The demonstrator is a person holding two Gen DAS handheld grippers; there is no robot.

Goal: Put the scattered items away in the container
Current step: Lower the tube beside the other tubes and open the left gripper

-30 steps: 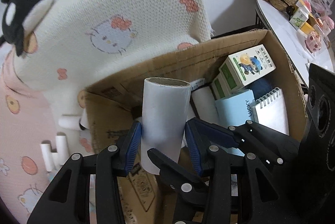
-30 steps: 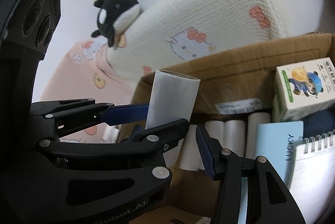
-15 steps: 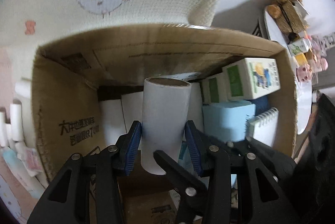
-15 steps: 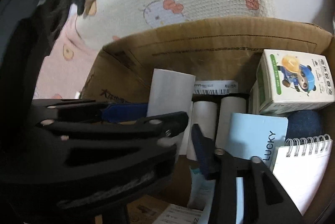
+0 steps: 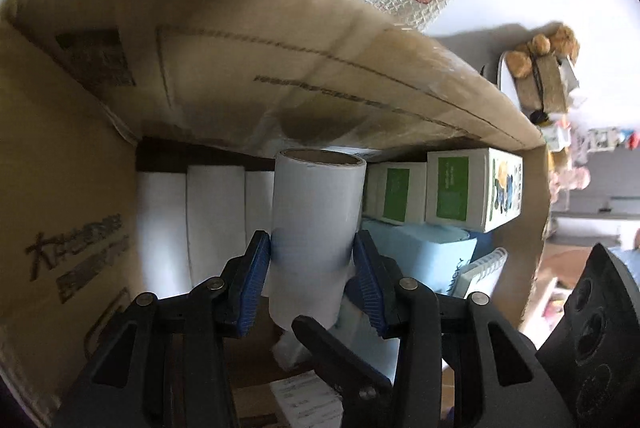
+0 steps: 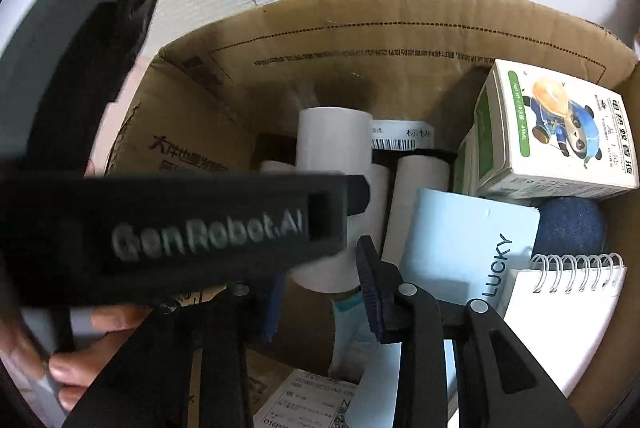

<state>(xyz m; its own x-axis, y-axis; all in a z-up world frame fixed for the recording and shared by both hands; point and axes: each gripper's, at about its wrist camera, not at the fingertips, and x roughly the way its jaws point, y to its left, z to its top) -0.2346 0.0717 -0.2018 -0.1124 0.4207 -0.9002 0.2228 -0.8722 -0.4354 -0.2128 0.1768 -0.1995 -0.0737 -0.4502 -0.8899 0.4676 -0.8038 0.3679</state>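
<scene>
**White roll held low inside the cardboard box**

White and paper-wrapped, the roll [image 5: 316,228] stands upright between the blue pads of the left gripper [image 5: 313,264], which is clamped on its lower half. It hangs inside the cardboard box [image 5: 80,155], its open top end close to the far wall at 12 o'clock. More white rolls [image 5: 214,224] lie side by side at 9 o'clock of it; two green-and-white cartons [image 5: 460,193] sit at 3 o'clock, with a pale blue book [image 6: 460,240] and a spiral notebook [image 6: 560,320] toward 4 o'clock.

The right gripper [image 6: 320,308] is low in the box too, just beside the held roll. Its jaws have just been closing and are now as closed as they go, with nothing visibly caught between them. The left gripper's body crosses the right wrist view and hides much of it.

Risks, as I judge them: released upright, the roll could topple onto the book or wedge against the cartons rather than settle with the other rolls. The two grippers are crowded together in a tight space, so a knock between them could jar the roll loose early. Whether the roll's bottom end touches anything below cannot be told.
</scene>
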